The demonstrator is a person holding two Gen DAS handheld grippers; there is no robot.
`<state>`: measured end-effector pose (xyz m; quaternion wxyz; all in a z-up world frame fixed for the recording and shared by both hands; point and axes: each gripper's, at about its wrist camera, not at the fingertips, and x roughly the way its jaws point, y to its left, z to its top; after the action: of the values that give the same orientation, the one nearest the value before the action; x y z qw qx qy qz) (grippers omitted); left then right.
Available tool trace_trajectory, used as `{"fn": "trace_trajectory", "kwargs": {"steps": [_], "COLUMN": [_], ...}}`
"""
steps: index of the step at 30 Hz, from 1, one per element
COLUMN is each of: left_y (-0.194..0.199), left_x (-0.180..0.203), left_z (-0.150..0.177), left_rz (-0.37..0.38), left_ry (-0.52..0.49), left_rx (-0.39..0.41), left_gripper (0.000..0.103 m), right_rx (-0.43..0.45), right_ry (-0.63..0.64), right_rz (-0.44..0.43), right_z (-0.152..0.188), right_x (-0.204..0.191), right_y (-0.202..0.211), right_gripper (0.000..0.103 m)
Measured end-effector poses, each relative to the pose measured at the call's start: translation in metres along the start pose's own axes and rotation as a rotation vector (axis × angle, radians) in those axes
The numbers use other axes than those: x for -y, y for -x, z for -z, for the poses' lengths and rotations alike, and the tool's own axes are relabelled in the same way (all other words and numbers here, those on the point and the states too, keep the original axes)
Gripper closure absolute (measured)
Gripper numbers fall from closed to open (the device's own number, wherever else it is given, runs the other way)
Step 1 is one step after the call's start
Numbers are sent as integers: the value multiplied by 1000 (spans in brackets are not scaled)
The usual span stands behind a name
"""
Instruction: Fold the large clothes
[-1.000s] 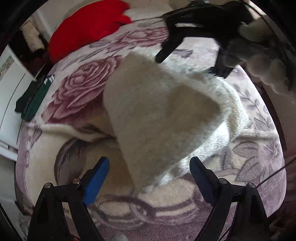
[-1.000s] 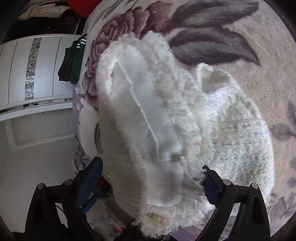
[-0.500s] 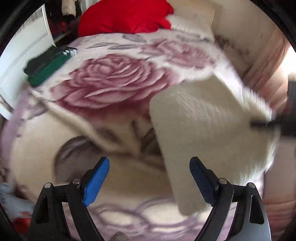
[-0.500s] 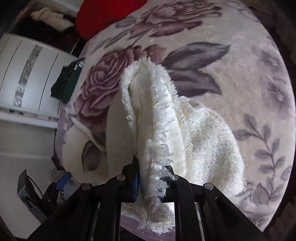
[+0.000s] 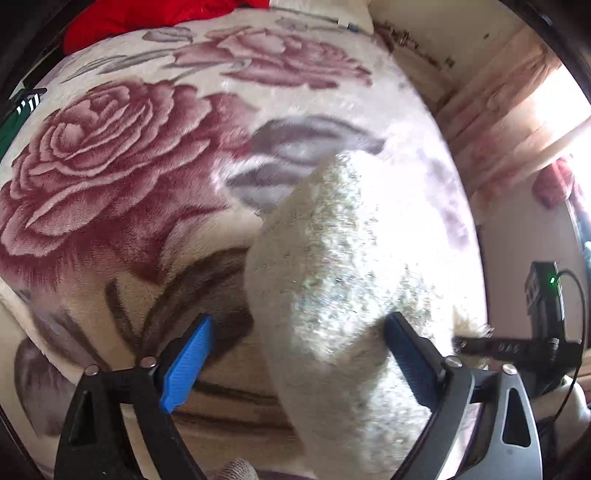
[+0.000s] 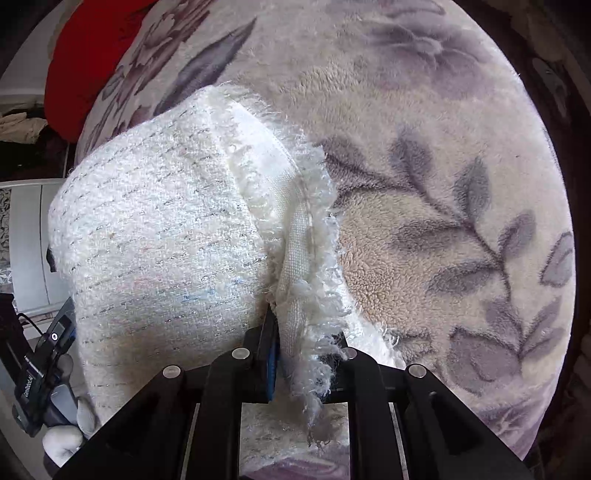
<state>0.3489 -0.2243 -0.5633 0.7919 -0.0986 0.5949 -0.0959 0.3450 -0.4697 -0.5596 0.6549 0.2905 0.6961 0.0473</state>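
Note:
A fuzzy white knitted garment point(image 6: 166, 236) with a fringed edge hangs folded over a bed with a rose-patterned blanket point(image 6: 443, 184). My right gripper point(image 6: 303, 354) is shut on the garment's fringed edge and holds it up. In the left wrist view the same garment point(image 5: 343, 288) hangs in front of my left gripper point(image 5: 295, 354), whose jaws stand wide open with the cloth between them, untouched by the blue pad point(image 5: 184, 365). The left gripper also shows in the right wrist view point(image 6: 44, 369) at lower left.
The rose blanket point(image 5: 110, 166) covers the whole bed. A red cloth point(image 5: 129, 22) lies at its far end, also in the right wrist view point(image 6: 85, 62). A green garment point(image 5: 11, 118) sits at the left edge. White cabinet point(image 6: 26, 240) stands left; curtain point(image 5: 517, 122) at right.
My right gripper has swung the held garment round, so its knitted outer face now shows. My left gripper has come close to the cloth, which now hangs between its open jaws.

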Motion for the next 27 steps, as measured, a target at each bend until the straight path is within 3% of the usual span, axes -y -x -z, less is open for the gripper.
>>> {"fn": "trace_trajectory", "kwargs": {"steps": [4,7,8,11,12,13,14,15,16,19,23,25,27], "left_y": [-7,19,28,49,49,45,37,24,19,9,-7,-16,-22], "left_x": [-3,18,23,35,38,41,42,40,36,12,3,-1,-6], "left_z": [4,4,5,11,13,17,19,22,21,26,32,38,42], "left_rz": [27,-33,-48,-21,-22,-23,-29,-79,-102,-66,-91,-103,-93], "left_ry": [30,-28,-35,-28,-35,-52,-68,-76,-74,-28,-32,-40,-29], "left_rx": [-56,-28,-18,27,34,32,19,-11,-5,10,-19,-28,-24], "left_gripper": [0,1,2,2,2,14,61,68,68,70,69,69,69], "right_rx": [-13,-37,-51,-79,-65,-41,-14,15,43,75,0,-91,-198], "right_ry": [-36,-41,-46,-45,-43,-35,-24,-21,-20,44,231,316,375], "right_rz": [-22,-47,-67,-98,-73,-26,-5,0,-1,-80,-165,-101,59], "right_z": [-9,-10,-11,-11,-10,-8,-7,-7,-6,-14,-27,-28,-24], "right_x": [10,9,10,19,20,20,20,17,13,-24,-105,-136,-152], "right_y": [-38,-44,-38,-7,7,21,36,49,62,88,76,43,0], "right_gripper": [87,85,82,53,44,43,43,43,43,43,43,43,51]}}
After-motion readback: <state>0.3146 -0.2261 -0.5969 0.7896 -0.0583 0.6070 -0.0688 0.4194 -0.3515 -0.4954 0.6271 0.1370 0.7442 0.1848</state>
